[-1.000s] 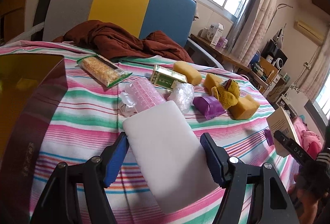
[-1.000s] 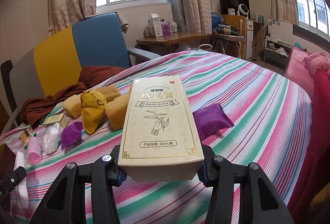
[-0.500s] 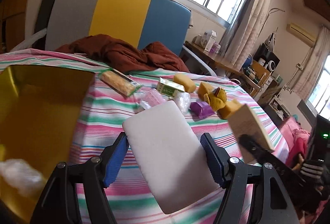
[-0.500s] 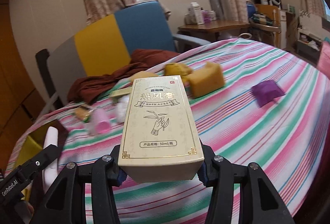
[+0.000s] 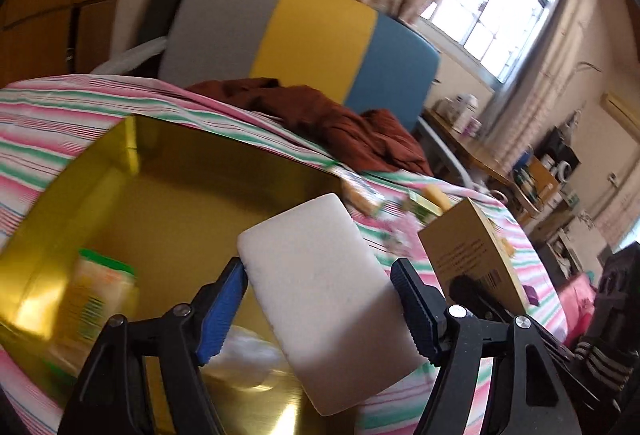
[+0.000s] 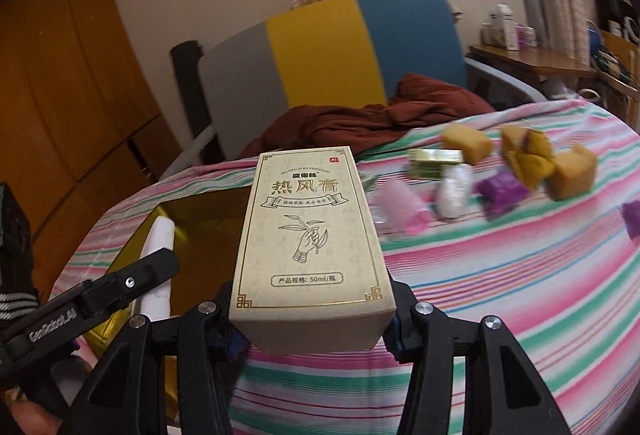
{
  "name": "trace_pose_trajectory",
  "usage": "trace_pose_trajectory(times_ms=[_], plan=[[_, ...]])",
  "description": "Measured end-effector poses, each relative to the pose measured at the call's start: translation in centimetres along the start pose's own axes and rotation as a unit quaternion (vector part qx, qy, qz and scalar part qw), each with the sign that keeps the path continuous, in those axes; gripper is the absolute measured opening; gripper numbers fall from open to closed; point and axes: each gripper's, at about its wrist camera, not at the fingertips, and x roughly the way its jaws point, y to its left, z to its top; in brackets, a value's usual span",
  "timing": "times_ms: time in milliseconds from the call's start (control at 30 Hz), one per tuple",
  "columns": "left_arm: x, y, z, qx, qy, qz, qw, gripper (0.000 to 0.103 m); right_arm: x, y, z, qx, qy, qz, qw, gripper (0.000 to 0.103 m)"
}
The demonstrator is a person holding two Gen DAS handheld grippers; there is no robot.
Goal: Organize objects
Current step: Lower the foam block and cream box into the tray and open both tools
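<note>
My left gripper (image 5: 320, 309) is shut on a white sponge block (image 5: 320, 295) and holds it over the right side of a gold box (image 5: 168, 203). In the box lie a green-topped packet (image 5: 96, 295) and a white wad (image 5: 248, 353). My right gripper (image 6: 314, 331) is shut on a cream carton with gold print (image 6: 314, 239), held above the striped cloth just right of the gold box (image 6: 208, 231). The carton also shows in the left wrist view (image 5: 472, 255). The left gripper with the white sponge block shows at the left of the right wrist view (image 6: 158, 267).
On the striped tablecloth (image 6: 500, 275) lie yellow sponges (image 6: 572, 171), a yellow plush (image 6: 532, 155), purple packets (image 6: 500, 191), a pink curler pack (image 6: 400, 207), a clear bag (image 6: 452, 191) and a green-gold box (image 6: 434, 163). A brown cloth (image 5: 320, 119) lies against a grey-yellow-blue chair (image 5: 304, 39).
Both grippers have swung left with their loads. The left one now holds the sponge block over the gold box; the right one has brought the carton beside the box.
</note>
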Motion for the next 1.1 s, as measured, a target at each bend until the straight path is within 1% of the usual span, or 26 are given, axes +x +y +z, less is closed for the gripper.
trace_pose_trajectory(times_ms=[167,333,433,533,633,700,733,800,867,933,1000,1100], plan=[[-0.3,3.9,1.9,-0.011,-0.003,0.035,0.9993,0.074,2.7,4.2,0.5,-0.024,0.043,0.038,0.998,0.052],[1.3,7.7,4.2,-0.016,0.020,0.063,0.9977,0.075,5.6,8.0,1.4,-0.031,0.096,0.070,0.992,0.052],[2.9,9.9,5.6,-0.012,0.042,0.085,0.9954,0.075,7.9,10.1,2.2,-0.028,0.130,0.067,0.989,0.052],[4.3,11.7,6.6,-0.018,0.063,0.100,0.9928,0.075,10.5,11.4,2.6,-0.022,0.148,0.057,0.987,0.052],[5.1,13.2,7.3,-0.027,0.077,0.120,0.9895,0.078,13.2,11.5,2.7,0.009,0.174,0.049,0.983,0.053],[5.2,14.1,7.5,-0.042,0.078,0.133,0.9872,0.091,14.6,11.4,2.7,0.030,0.186,0.046,0.981,0.053],[5.0,14.5,7.6,-0.053,0.074,0.134,0.9868,0.093,15.3,11.4,2.8,0.040,0.190,0.046,0.980,0.053],[4.4,15.2,7.6,-0.086,0.068,0.114,0.9874,0.098,16.5,11.2,2.8,0.062,0.191,0.055,0.978,0.054],[3.6,15.5,7.3,-0.113,0.063,0.110,0.9854,0.101,17.1,10.9,2.8,0.079,0.190,0.064,0.977,0.055],[2.6,15.5,7.1,-0.132,0.049,0.106,0.9844,0.103,16.9,10.8,2.8,0.087,0.186,0.071,0.976,0.058],[2.0,15.4,6.8,-0.148,0.038,0.101,0.9831,0.103,16.1,10.7,2.9,0.089,0.174,0.089,0.977,0.059],[1.2,15.1,6.1,-0.179,0.026,0.097,0.9787,0.103,14.6,10.6,3.1,0.080,0.157,0.100,0.979,0.059]])
